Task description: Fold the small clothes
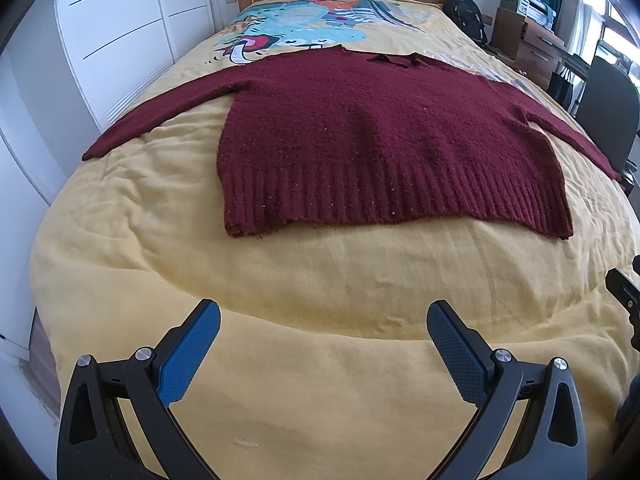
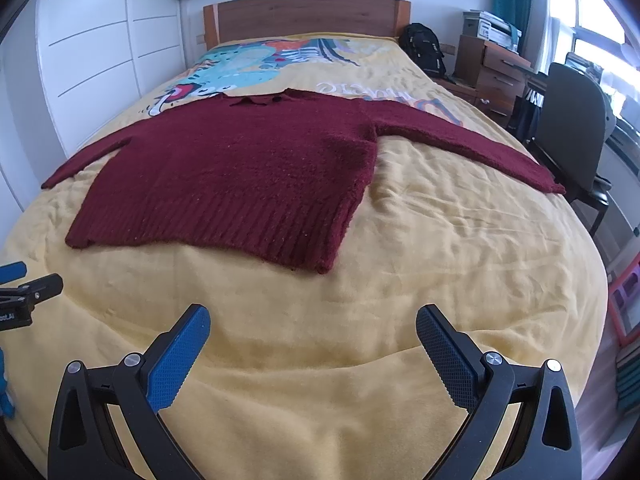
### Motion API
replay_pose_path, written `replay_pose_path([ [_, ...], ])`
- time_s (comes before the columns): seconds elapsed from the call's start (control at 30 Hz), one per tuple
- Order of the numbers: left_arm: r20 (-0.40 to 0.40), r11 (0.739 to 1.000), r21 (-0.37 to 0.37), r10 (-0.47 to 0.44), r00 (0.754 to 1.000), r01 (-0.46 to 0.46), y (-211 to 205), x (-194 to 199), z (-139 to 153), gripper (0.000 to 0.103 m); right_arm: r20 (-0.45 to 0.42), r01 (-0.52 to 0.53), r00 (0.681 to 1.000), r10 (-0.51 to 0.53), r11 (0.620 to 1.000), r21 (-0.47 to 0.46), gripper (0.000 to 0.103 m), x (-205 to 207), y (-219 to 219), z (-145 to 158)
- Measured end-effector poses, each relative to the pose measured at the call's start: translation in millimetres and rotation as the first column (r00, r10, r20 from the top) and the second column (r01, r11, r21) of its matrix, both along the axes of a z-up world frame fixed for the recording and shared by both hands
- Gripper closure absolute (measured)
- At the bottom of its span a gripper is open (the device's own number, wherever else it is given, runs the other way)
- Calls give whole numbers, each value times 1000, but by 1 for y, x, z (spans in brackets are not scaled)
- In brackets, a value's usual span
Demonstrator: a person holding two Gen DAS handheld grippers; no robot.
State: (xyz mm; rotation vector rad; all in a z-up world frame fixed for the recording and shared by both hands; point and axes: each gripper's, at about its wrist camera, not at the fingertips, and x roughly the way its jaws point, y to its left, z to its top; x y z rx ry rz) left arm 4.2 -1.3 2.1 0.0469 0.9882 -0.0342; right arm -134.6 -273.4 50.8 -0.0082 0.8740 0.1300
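Ahead of both jaws, on a bed [image 1: 120,272] with a yellow cover, a dark red knitted sweater [image 1: 380,136] lies flat and unfolded. Neither gripper touches it.

Left gripper [image 1: 323,322]: jaws spread wide, holding nothing, blue pads facing each other over bare yellow cover at the foot of the bed. Right gripper [image 2: 313,322]: the same, jaws released and empty, also above bare cover. A dark edge of each gripper shows at the side of the other's view, so the two hang side by side, near each other.

Beyond the jaws comes a strip of bare cover, then the sweater's ribbed hem, which runs crosswise, left to right. The body extends away from the jaws toward the collar and the wooden headboard [image 2: 304,16]. Both sleeves stretch outward to either side, so the sweater's widest line lies across the bed.

From the left view the hem sits ahead and somewhat to the right; its left corner [image 1: 236,232] is the closer one for this gripper. From the right view the body sits ahead and to the left, and the hem's right corner [image 2: 320,266] is closest. The right sleeve [image 2: 480,148] reaches toward the bed's right edge, beside a dark chair [image 2: 576,120].

Judgement: folding has not begun, and each gripper would need to travel forward to reach its own side
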Motion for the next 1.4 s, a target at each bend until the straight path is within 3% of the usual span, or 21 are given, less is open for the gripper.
replay_pose_path([
  [0.47, 12, 1000, 17, 3, 1000, -3, 5, -2, 6, 1, -9, 3, 1000, -3, 1000, 7, 0, 4, -3, 1],
  [0.83, -37, 999, 34, 6, 999, -4, 8, 7, 8, 1, -34, 10, 999, -8, 997, 77, 0, 16, -15, 8],
  [1.13, -83, 997, 8, 74, 994, -73, 26, 39, 19, 1, -52, 88, 995, -83, 991, 100, 0, 57, -60, 11],
  [1.4, -129, 983, -45, 170, 977, -177, 45, 75, 22, 1, -59, 221, 975, -215, 969, 111, 0, 123, -141, 4],
])
